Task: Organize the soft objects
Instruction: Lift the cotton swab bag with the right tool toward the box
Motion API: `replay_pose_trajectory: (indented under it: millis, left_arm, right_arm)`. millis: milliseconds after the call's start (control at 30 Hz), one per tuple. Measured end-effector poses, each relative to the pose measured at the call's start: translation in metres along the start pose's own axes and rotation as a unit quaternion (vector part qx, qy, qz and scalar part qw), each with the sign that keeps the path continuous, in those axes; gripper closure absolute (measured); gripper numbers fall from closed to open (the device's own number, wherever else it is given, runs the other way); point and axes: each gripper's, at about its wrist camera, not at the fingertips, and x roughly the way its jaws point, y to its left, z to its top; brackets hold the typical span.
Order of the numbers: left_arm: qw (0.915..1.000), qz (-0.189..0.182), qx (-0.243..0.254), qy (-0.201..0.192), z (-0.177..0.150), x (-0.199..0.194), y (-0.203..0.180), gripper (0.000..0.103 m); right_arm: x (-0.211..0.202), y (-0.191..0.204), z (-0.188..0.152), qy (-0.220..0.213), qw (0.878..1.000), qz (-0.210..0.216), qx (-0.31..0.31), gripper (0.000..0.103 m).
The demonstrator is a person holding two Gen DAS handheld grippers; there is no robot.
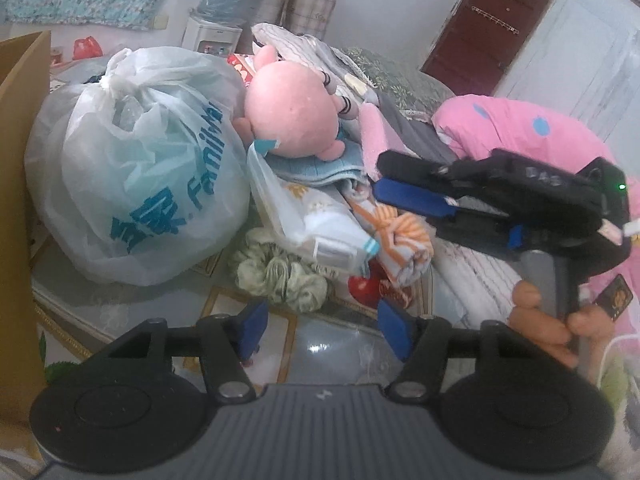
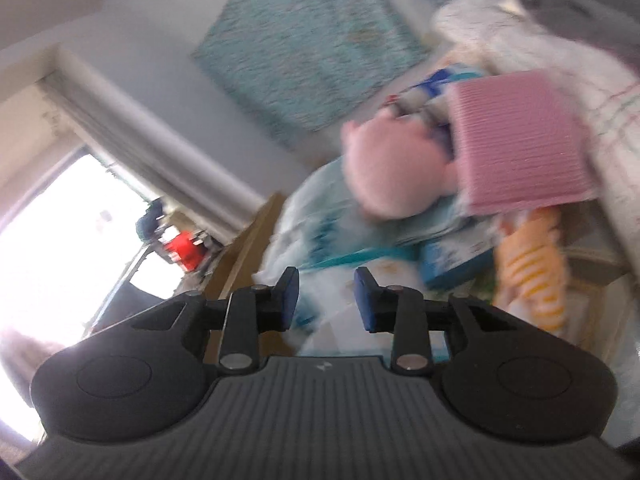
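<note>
Bedding is being crowded by an unsorted heap: bag (image 1: 136, 168), plush (image 1: 294, 110), towels; left gripper (image 1: 320, 328) and right gripper (image 2: 326, 298) are being held apart, empty.

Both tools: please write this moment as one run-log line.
left tool: open, empty, before green scrunchie | right tool: open, empty, near pink plush | stage: nothing grasped | right view: blurred

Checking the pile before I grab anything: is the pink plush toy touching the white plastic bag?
Touching. In the left wrist view the pink plush toy leans against the white plastic bag.
</note>
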Motion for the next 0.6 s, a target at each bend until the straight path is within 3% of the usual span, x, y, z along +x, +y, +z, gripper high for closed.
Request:
replay_pose_trajectory:
  millis: [167,300,600]
  left_arm:
    - [0.9994,-0.018,-0.029,-0.003,0.011,0.006,0.004,0.035]
    - [0.9985,-0.025,-0.048,-0.005,0.018,0.009,0.009,0.032]
    - [0.9957,0.05,-0.078,0.011,0.018,0.03,0.017,0.043]
  right_arm:
    - [0.019,-0.005,-0.004,0.032,0.999,-0.029,-0.001,0.072]
    - [0.031,-0.01,-0.014,0.064,0.998,-0.021,0.007,0.072]
    - [0.037,-0.02,-0.019,0.085,0.996,0.005,0.03,0.074]
